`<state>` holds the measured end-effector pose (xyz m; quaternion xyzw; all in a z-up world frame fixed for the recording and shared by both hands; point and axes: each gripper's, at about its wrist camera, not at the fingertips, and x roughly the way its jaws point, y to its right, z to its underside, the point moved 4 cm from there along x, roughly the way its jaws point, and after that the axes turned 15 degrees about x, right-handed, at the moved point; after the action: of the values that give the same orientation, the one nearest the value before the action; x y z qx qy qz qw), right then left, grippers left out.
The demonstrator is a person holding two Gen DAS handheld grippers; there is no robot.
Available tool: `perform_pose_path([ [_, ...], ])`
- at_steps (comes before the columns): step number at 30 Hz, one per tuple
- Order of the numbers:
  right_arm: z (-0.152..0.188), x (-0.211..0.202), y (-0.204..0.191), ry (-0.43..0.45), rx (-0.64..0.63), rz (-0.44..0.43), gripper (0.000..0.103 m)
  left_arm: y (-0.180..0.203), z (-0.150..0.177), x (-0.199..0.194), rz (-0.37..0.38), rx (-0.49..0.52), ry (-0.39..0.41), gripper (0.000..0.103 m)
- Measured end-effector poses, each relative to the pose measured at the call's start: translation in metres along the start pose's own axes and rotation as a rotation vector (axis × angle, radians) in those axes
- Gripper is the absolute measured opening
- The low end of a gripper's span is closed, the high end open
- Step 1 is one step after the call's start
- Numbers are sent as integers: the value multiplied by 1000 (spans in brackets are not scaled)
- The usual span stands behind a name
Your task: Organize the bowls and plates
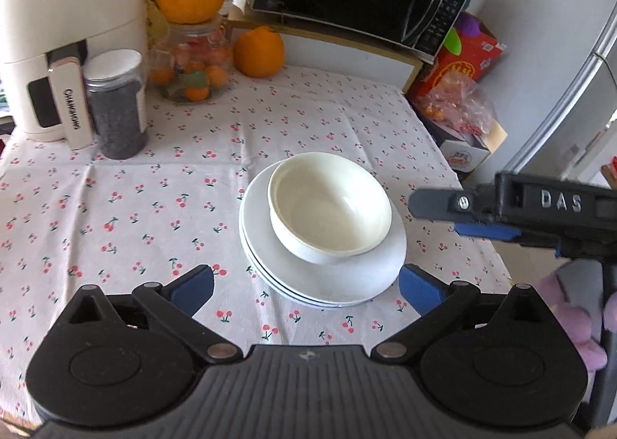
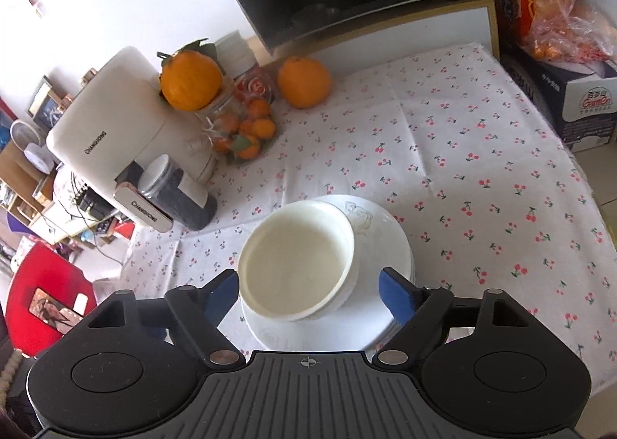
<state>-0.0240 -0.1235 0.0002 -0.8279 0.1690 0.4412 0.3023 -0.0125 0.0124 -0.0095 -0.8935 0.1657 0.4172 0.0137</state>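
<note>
Blue-padded left gripper [image 1: 306, 286] sits lowest in its own view, jaws spread wide and empty, just short of a stack of white plates [image 1: 347, 281] on the cherry-print tablecloth [image 1: 135, 207]. Cream bowls [image 1: 329, 204], seemingly two nested, sit on top of the plates, leaning a little. From its own camera the right gripper [image 2: 308, 296] is also released, its pads either side of the bowls without touching. Judging from this, the stacking looks done: plates together, bowls on top, both claws let go. No other loose crockery shows on the cloth, so little appears left
</note>
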Motion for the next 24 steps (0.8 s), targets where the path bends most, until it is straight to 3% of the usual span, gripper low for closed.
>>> perform_pose_path([
  [7,31,-17,5,53,-75,75,86,13,17,-11,-119,19,42,103],
  [14,54,-35,11,175,-122,110,88,11,28,-11,-230,25,51,103],
  [19,69,-30,11,266,-203,132,89,13,39,4,-282,46,52,103],
  [24,77,-22,18,270,-190,130,89,22,42,6,-301,89,41,103],
])
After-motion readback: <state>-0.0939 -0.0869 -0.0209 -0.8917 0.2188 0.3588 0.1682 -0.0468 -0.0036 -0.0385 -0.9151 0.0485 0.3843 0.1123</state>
